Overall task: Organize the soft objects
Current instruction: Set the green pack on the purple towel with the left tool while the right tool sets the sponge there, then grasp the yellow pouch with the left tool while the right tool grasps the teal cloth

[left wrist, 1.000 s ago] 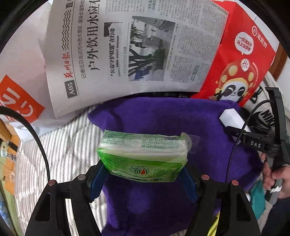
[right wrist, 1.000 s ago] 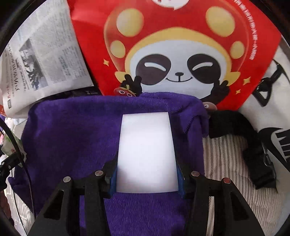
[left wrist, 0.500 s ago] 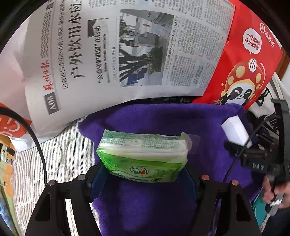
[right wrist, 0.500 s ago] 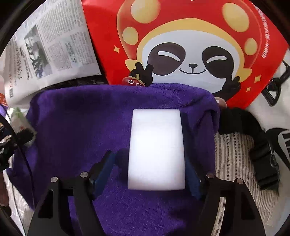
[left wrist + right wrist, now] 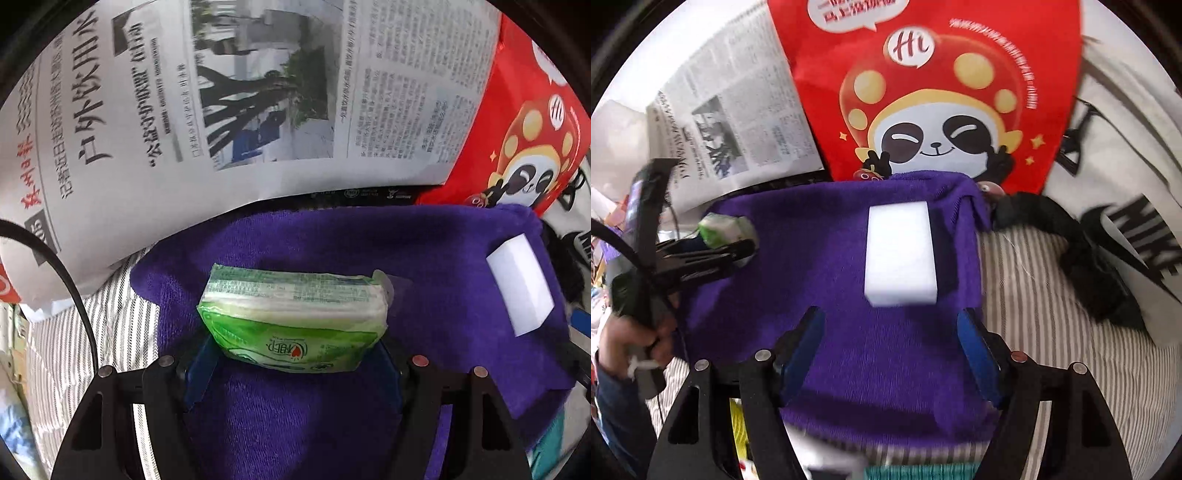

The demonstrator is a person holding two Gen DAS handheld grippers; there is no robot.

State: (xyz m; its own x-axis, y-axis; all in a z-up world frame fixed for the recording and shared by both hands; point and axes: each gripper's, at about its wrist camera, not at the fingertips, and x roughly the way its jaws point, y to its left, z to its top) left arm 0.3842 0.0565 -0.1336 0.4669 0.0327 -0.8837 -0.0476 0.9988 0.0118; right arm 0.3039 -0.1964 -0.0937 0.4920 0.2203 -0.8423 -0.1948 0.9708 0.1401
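My left gripper (image 5: 293,349) is shut on a green tissue pack (image 5: 293,321) and holds it over the left part of a purple towel (image 5: 332,251). The pack (image 5: 722,230) and that gripper also show at the left of the right wrist view. A white sponge block (image 5: 900,254) lies on the purple towel (image 5: 820,280) near its far right corner; it also shows in the left wrist view (image 5: 521,284). My right gripper (image 5: 890,345) is open and empty, its blue pads just short of the sponge.
A newspaper (image 5: 229,103) and a red panda bag (image 5: 934,96) lie behind the towel. A black strap (image 5: 1082,254) and a white printed bag (image 5: 1137,206) lie on the striped sheet (image 5: 1034,314) to the right.
My right gripper has opened, let go of the white sponge and pulled back from it. My left gripper has moved forward over the towel with the tissue pack still in it.
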